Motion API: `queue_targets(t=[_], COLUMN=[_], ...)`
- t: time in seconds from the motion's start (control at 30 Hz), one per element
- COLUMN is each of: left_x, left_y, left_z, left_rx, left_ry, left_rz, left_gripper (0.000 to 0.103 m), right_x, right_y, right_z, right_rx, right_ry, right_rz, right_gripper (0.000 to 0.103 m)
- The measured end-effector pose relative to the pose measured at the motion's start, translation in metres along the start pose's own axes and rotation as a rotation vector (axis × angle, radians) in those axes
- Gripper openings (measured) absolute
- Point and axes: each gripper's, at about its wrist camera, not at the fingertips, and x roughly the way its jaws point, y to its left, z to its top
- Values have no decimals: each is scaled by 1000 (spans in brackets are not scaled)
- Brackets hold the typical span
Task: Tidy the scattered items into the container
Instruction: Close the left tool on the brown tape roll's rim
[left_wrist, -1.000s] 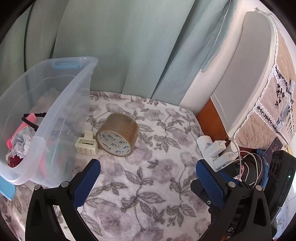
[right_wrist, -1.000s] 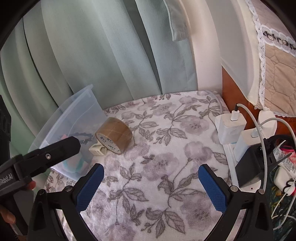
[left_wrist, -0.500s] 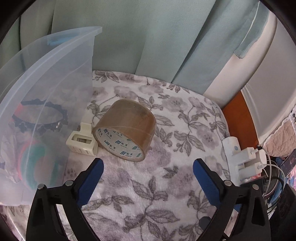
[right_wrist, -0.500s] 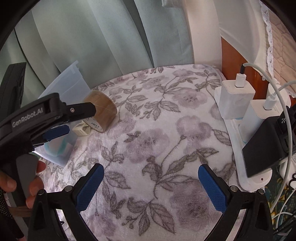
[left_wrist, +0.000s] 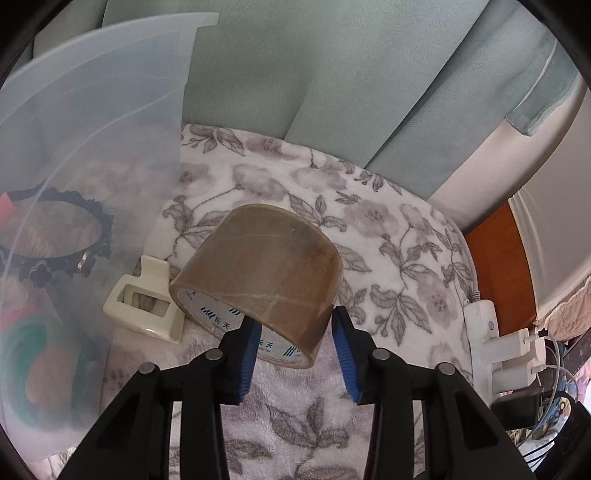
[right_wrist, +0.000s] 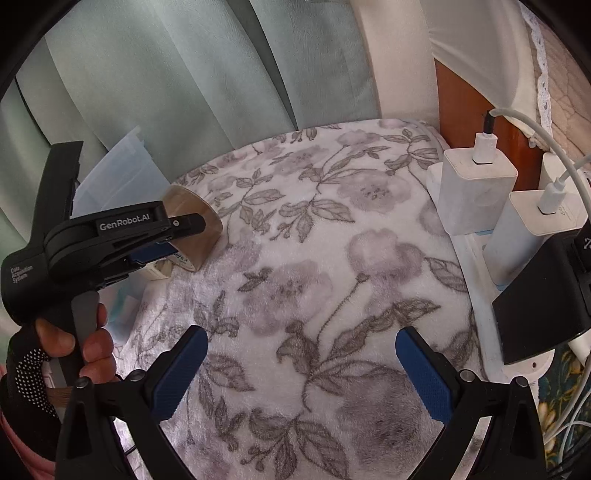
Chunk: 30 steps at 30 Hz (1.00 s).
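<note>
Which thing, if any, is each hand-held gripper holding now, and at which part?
The left hand-held gripper is closing around the wall of the brown packing tape roll at its near rim. The right hand-held gripper holds nothing.

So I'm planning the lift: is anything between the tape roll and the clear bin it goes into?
Only the bin's near wall, which the tape roll must clear. A cream clip lies on the blanket between them, low. The left gripper's jaws are closing around the roll's rim.
</note>
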Motion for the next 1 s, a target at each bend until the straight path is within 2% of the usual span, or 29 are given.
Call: queue_targets(t=[0.1, 0.27, 0.67, 0.8, 1.0], left_x=[-3, -9, -45, -57, -65], left_y=[-4, -5, -4, 0, 13], left_z=[1, 2, -10, -23, -52], left_rx=[24, 44, 72, 68, 21], left_ry=[-16, -36, -71, -68, -19], left_rz=[-16, -38, -84, -78, -24], left_gripper=[21, 12, 10, 10, 10], right_x=[3, 8, 15, 17, 21], right_y=[-1, 0, 1, 1, 7], right_z=[0, 3, 13, 20, 34], right_rx=[8, 14, 14, 11, -51], right_ry=[5, 6, -7, -16, -18], right_rz=[4, 11, 38, 55, 118], right_gripper=[103, 103, 103, 103, 103])
